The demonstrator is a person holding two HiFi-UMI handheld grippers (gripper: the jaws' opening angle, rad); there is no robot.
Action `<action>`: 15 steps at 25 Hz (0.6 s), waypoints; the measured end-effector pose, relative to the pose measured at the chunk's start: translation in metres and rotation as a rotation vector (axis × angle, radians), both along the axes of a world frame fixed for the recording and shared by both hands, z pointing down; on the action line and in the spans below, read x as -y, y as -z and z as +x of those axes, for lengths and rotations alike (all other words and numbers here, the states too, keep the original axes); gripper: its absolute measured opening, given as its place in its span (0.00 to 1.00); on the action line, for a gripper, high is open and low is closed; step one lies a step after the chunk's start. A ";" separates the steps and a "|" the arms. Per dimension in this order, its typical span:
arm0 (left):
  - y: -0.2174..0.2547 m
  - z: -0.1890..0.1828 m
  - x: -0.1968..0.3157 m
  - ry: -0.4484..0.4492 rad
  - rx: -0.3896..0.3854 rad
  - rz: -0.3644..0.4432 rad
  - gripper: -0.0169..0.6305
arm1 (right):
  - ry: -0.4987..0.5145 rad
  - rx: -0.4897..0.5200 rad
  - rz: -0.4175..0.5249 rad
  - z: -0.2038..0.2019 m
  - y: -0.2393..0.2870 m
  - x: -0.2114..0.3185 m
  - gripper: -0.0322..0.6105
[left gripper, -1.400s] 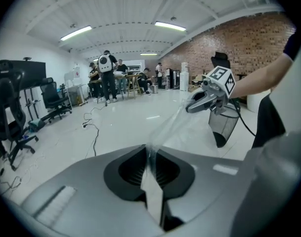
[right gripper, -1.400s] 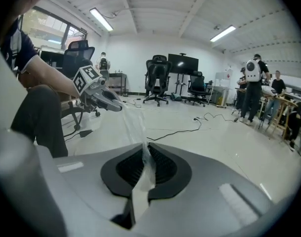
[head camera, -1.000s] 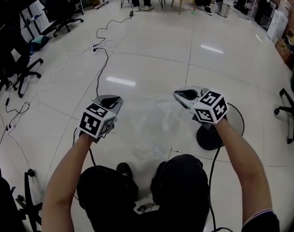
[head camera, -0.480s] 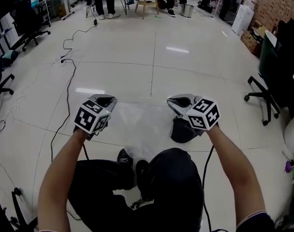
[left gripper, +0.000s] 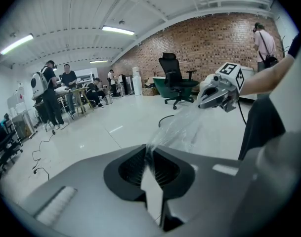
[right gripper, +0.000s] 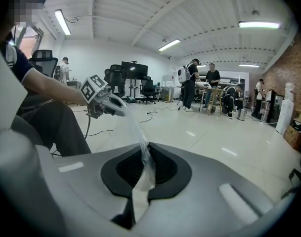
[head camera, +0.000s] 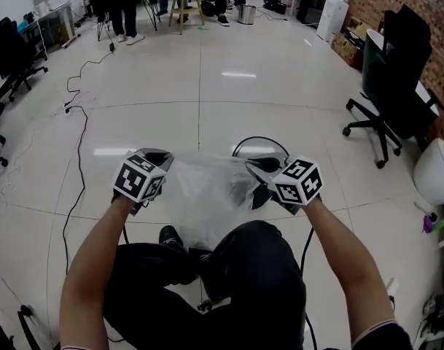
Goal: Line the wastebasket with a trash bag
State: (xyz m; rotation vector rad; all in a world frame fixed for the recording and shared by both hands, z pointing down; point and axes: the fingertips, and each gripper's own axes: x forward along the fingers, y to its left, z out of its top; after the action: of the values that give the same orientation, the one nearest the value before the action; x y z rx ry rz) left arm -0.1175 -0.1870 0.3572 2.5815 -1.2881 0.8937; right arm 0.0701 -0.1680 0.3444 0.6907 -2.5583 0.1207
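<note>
A clear trash bag (head camera: 205, 189) hangs stretched between my two grippers, above the person's knees. My left gripper (head camera: 161, 159) is shut on the bag's left edge, and the film is pinched between its pads (left gripper: 149, 154). My right gripper (head camera: 255, 165) is shut on the right edge, with film bunched in its jaws (right gripper: 144, 166). Each gripper view shows the other gripper across the bag: the right gripper (left gripper: 215, 92) and the left gripper (right gripper: 104, 102). The black wastebasket (head camera: 259, 138) stands on the floor just beyond the bag, partly hidden by the film and the right gripper.
Black office chairs (head camera: 386, 71) stand at the right by a brick wall, with a white rounded object (head camera: 434, 170) nearer. Cables (head camera: 79, 119) trail over the tiled floor at the left. People (head camera: 123, 6) stand by tables at the back. The person's legs (head camera: 251, 268) are below the bag.
Both grippers have carried the bag sideways across the floor. The wastebasket, a second ago to the right of the right gripper, now sits behind the bag between the grippers.
</note>
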 end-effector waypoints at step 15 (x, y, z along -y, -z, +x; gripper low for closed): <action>-0.031 0.123 0.002 -0.149 0.065 -0.041 0.04 | -0.176 0.019 -0.064 0.121 -0.034 -0.018 0.05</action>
State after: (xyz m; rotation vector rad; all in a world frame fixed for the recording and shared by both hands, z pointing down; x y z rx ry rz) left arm 0.0058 -0.1887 0.3880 2.6649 -1.0918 1.0263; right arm 0.1908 -0.1502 0.3784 0.8931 -2.4959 0.2675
